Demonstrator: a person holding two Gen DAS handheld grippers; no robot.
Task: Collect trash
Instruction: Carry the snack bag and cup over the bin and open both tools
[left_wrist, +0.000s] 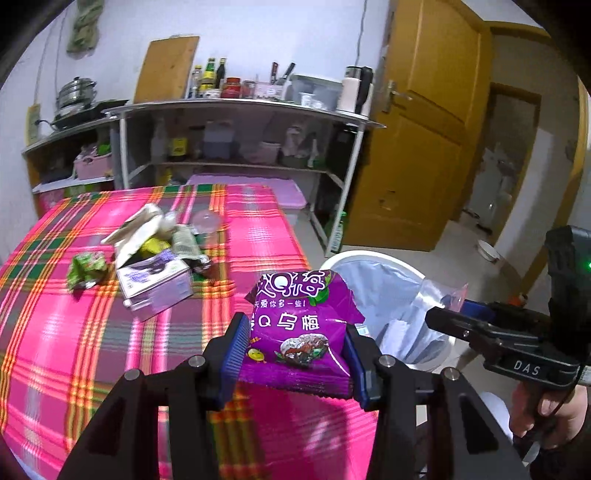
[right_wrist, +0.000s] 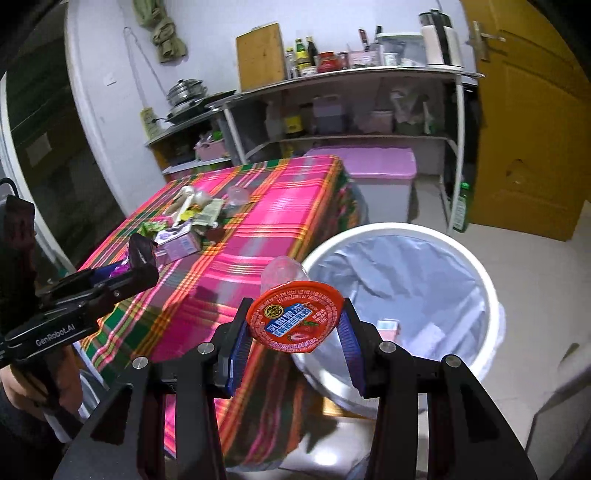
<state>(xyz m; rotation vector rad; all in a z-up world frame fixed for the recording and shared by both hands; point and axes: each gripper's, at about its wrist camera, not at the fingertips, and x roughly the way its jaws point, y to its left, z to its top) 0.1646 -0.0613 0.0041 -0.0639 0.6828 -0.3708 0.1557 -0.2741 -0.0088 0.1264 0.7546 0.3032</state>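
Observation:
My left gripper (left_wrist: 295, 343) is shut on a purple snack packet (left_wrist: 301, 325) and holds it above the table's near right edge, beside the white trash bin (left_wrist: 402, 275). My right gripper (right_wrist: 293, 336) is shut on a clear jelly cup with a red foil lid (right_wrist: 293, 319), at the left rim of the bin (right_wrist: 476, 266), which is lined with a pale bag and holds a small pink item (right_wrist: 388, 328). More trash lies on the table: a purple carton (left_wrist: 157, 286), a green wrapper (left_wrist: 86, 271), crumpled wrappers (left_wrist: 147, 225) and a clear cup (left_wrist: 207, 223).
The table has a pink plaid cloth (left_wrist: 74, 350). Behind it stand metal shelves (left_wrist: 236, 110) with bottles and a pot, and a pink-lidded box (right_wrist: 380, 164). A yellow door (left_wrist: 424, 129) is at the right. The right gripper shows in the left view (left_wrist: 491, 332).

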